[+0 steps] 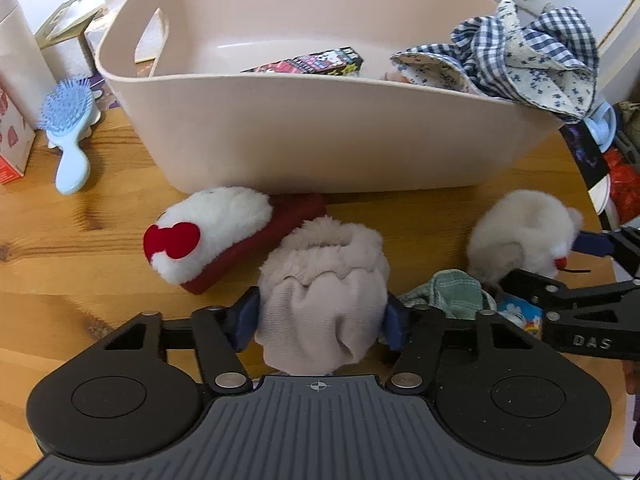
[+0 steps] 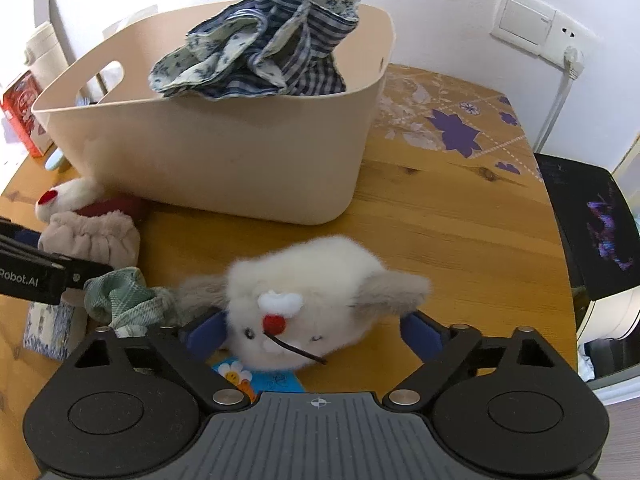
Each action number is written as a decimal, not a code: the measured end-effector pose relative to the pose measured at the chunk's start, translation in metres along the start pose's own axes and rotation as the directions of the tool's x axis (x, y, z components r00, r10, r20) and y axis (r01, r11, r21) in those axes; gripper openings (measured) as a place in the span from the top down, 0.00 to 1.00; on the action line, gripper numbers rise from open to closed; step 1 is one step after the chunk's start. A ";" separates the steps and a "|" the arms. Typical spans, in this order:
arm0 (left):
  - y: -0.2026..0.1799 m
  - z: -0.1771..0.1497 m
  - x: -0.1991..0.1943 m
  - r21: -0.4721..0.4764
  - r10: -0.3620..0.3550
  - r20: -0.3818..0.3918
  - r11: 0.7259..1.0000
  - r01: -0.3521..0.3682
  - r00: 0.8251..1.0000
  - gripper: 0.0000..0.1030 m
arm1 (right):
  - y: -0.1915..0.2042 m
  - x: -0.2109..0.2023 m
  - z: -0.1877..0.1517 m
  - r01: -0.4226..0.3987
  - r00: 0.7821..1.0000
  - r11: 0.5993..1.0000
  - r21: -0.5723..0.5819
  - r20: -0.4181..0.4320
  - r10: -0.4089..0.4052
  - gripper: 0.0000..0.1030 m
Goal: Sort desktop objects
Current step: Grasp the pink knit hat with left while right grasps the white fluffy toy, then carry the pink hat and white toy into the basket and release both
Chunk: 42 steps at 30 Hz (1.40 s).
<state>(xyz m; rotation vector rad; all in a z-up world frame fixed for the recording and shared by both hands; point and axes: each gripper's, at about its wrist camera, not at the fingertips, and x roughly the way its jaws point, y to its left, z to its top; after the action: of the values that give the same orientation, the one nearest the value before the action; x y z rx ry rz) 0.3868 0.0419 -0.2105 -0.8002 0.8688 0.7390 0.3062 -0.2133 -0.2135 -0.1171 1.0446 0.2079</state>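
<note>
Grippers first: your left gripper (image 1: pixel 320 320) is clamped on the beige fuzzy sock (image 1: pixel 322 292), both blue pads pressed into its ribbed cuff, and it's sitting low over the wooden table (image 1: pixel 80 240) just in front of the basket (image 1: pixel 320 140). Your right gripper (image 2: pixel 316 334) has its fingers spread either side of the white plush toy (image 2: pixel 312 292); the left pad looks like it's touching fur, but there's a clear gap at the right pad, so I'd call it released, not gripping yet.

Progress-wise, you're maybe partway. Already in the basket: the blue checked-and-floral cloth (image 1: pixel 528 52) draped over the rim and a small colourful printed box (image 1: pixel 316 62) on the bottom. Can't really tell what else is under the cloth.

What's left on the table, as far as I can see: the sock you're holding, the plush toy, the white-and-red fluffy slipper (image 1: pixel 216 236) touching the basket's front wall, a crumpled green plaid cloth (image 2: pixel 128 296) between your two grippers, and a blue cartoon packet (image 2: pixel 260 376) partly under the plush. There's also a light blue hairbrush (image 1: pixel 70 136) off to the left of the basket, near some cartons. So several drops to go, I reckon.
</note>
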 end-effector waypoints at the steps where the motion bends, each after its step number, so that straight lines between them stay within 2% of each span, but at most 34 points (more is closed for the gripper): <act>1: -0.001 -0.001 0.000 0.003 0.002 0.005 1.000 -0.002 1.000 0.46 | 0.000 0.001 0.000 -0.008 1.000 1.000 -0.001 0.002 0.008 0.17; 4: -0.004 -0.003 -0.002 0.023 0.007 0.018 1.000 -0.008 1.000 0.52 | 0.000 0.004 -0.001 -0.023 1.000 1.000 -0.003 0.007 0.023 0.37; 6: -0.005 -0.004 -0.004 0.028 0.007 0.024 1.000 -0.007 1.000 0.54 | 0.000 0.006 -0.001 -0.045 0.999 0.999 -0.011 0.005 0.045 0.63; 8: -0.005 -0.005 -0.006 0.022 0.004 0.025 1.000 -0.004 1.000 0.55 | 0.002 0.007 -0.002 -0.055 0.998 0.998 -0.036 0.001 0.056 0.74; 11: -0.004 -0.006 -0.009 0.008 0.002 0.033 1.000 -0.002 0.999 0.56 | 0.004 0.003 -0.003 -0.047 0.999 0.997 -0.066 0.018 0.048 0.83; 26: 0.017 -0.023 -0.046 -0.027 0.000 0.107 1.000 0.003 0.994 0.56 | -0.004 -0.046 -0.021 -0.039 0.992 0.999 -0.013 0.122 0.040 0.84; 33: 0.025 -0.036 -0.078 -0.051 0.003 0.150 0.999 0.004 0.989 0.56 | 0.001 -0.072 -0.037 -0.036 0.987 0.999 0.013 0.158 0.033 0.84; 42: 0.036 -0.043 -0.108 -0.131 -0.009 0.221 0.991 0.039 0.975 0.56 | 0.013 -0.109 -0.052 -0.035 0.971 0.999 0.041 0.238 0.025 0.84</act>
<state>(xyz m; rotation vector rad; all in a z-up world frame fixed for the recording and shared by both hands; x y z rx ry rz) 0.2933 -0.0009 -0.1453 -0.8292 0.6134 0.8541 0.2060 -0.2232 -0.1450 -0.0341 0.8120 0.2198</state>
